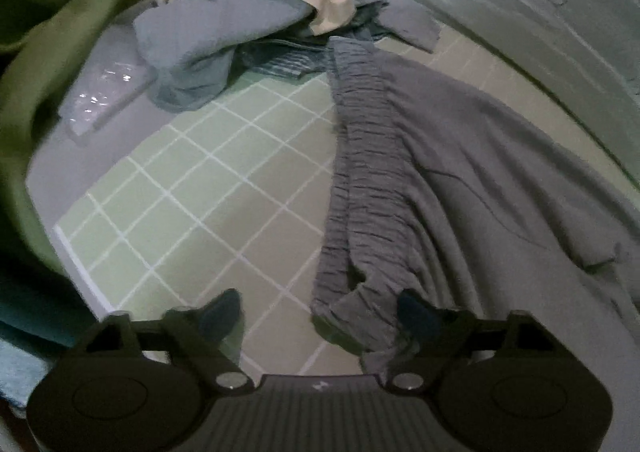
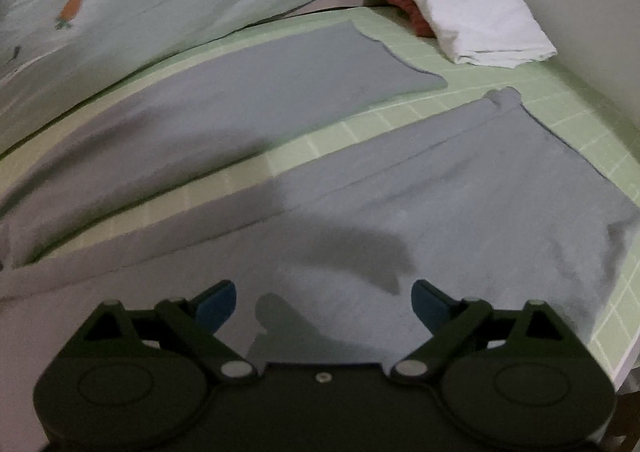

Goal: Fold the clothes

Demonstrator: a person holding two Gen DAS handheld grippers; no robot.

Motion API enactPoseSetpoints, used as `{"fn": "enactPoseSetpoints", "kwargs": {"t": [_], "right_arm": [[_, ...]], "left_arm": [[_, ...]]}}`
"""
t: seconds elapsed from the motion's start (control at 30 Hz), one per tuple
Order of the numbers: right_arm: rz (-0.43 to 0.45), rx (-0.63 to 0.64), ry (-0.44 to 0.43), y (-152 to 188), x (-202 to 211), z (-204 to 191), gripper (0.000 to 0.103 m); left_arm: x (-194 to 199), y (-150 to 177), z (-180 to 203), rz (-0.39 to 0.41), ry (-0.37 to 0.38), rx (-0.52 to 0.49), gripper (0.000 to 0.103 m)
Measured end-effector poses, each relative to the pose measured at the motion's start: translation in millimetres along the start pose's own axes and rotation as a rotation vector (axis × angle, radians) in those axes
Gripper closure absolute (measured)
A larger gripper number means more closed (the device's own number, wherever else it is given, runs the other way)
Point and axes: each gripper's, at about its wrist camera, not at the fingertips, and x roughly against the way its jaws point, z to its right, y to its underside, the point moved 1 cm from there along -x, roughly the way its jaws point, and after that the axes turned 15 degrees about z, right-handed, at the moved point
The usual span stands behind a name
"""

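Note:
Grey trousers (image 1: 460, 180) lie spread on a green gridded mat (image 1: 192, 188); their gathered elastic waistband (image 1: 364, 172) runs toward my left gripper (image 1: 320, 312). The left gripper is open, its fingers either side of the waistband's near corner, the right finger touching the cloth. In the right wrist view the two trouser legs (image 2: 400, 204) lie flat and apart on the mat (image 2: 448, 64). My right gripper (image 2: 324, 300) is open and empty, just above the nearer leg.
A heap of beige and blue-grey clothes (image 1: 256, 0) lies at the far end of the mat. Green fabric (image 1: 48, 64) borders the left. A pale quilt with a carrot print (image 2: 140, 12) runs behind. A folded white cloth (image 2: 464, 12) covers something red (image 2: 400, 0).

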Motion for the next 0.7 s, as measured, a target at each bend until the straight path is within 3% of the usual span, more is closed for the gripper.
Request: {"fn": "enactPoseSetpoints", "kwargs": {"t": [0.03,0.1,0.23,0.37,0.47,0.63,0.7], "right_arm": [[-0.001,0.008,-0.006,2.3,2.7,-3.1,0.008],[0.0,0.021,-0.017,6.9,8.5,-6.2,0.008],[0.007,0.028,-0.031,15.2,25.0,-7.3,0.008],[0.011,0.025,-0.027,21.6,34.2,0.9,0.007],[0.004,-0.012,-0.014,27.6,38.4,10.4,0.007],[0.007,-0.092,0.008,32.9,44.7,30.6,0.006],[0.017,-0.13,0.019,32.7,45.9,38.8,0.004]], "left_arm": [[-0.7,0.4,0.2,-0.001,0.023,0.003,0.046],[-2.4,0.0,1.5,0.0,0.028,-0.006,0.09],[3.9,-8.4,-19.4,0.057,-0.064,0.038,0.099],[12.1,-19.2,-61.6,0.088,-0.175,0.137,0.103],[18.0,-25.0,-80.8,0.11,-0.239,0.148,0.103],[27.7,-28.9,-93.1,0.115,-0.191,0.199,0.102],[30.6,-26.5,-85.6,0.109,-0.159,0.17,0.09]]}}
